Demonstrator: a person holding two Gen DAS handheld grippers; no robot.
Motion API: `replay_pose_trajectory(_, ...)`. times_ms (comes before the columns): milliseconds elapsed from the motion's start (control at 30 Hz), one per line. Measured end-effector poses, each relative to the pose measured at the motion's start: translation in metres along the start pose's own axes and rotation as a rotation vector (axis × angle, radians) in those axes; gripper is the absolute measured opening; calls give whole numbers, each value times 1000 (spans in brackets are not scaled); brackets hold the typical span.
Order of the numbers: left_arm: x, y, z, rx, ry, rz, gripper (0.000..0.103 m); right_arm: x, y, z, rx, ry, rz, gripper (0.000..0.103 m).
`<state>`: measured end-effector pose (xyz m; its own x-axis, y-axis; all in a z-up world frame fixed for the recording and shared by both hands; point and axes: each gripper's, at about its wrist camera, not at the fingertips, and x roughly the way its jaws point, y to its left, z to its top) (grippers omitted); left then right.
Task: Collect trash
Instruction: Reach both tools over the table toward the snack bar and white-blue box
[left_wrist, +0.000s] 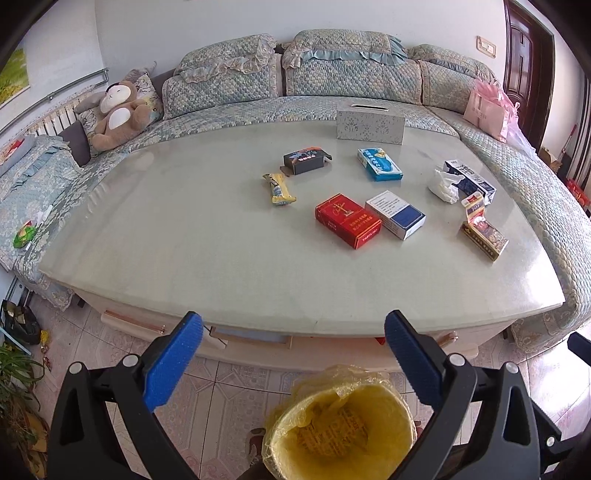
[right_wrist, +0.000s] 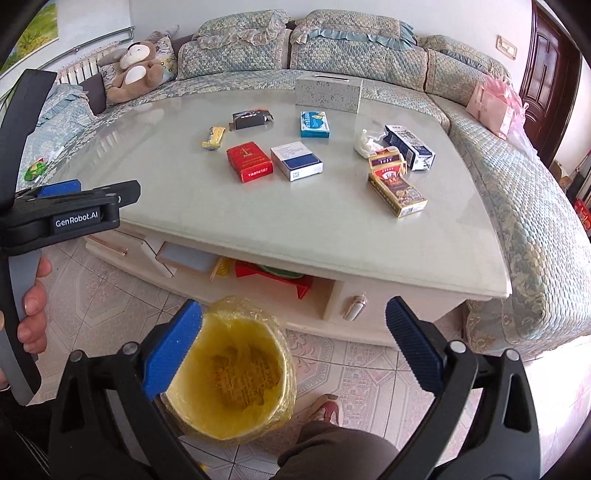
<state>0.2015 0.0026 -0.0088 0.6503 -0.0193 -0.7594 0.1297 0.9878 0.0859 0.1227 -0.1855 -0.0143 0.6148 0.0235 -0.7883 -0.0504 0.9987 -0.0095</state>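
Several pieces of trash lie on the pale table (left_wrist: 184, 236): a yellow snack wrapper (left_wrist: 279, 189), a black box (left_wrist: 303, 161), a blue-green box (left_wrist: 379, 164), a red pack (left_wrist: 347, 220), a white-and-blue pack (left_wrist: 395, 214), a crumpled tissue (left_wrist: 445, 184), a milk carton (left_wrist: 470, 180) and an open gold pack (left_wrist: 482, 229). A bin with a yellow liner (left_wrist: 341, 428) (right_wrist: 229, 373) stands on the floor before the table. My left gripper (left_wrist: 293, 362) hangs open above the bin's near side. My right gripper (right_wrist: 293, 354) is open too, over the bin's right edge.
A patterned tissue box (left_wrist: 370, 122) stands at the table's far edge. A curved quilted sofa (left_wrist: 332, 74) wraps the table, with a plush monkey (left_wrist: 118, 114) at left and a pink bag (left_wrist: 487, 107) at right. A shoe (right_wrist: 327, 408) rests beside the bin.
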Motion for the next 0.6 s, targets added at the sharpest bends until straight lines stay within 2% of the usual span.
replay_pose_trajectory(233, 85, 0, 75, 52, 3, -30, 97, 75, -21, 77, -98, -14, -7, 97)
replay_pose_trajectory(333, 118, 1, 101, 61, 49, -19, 97, 92, -25, 105, -142, -5, 18, 97)
replay_pose_trajectory(400, 135, 3, 115, 59, 100, -35, 97, 102, -25, 123, -175, 25, 50, 97)
replay_pose_trajectory(600, 181, 13, 163, 9, 206, -2, 97, 149, -20, 160, -242, 168, 191, 97)
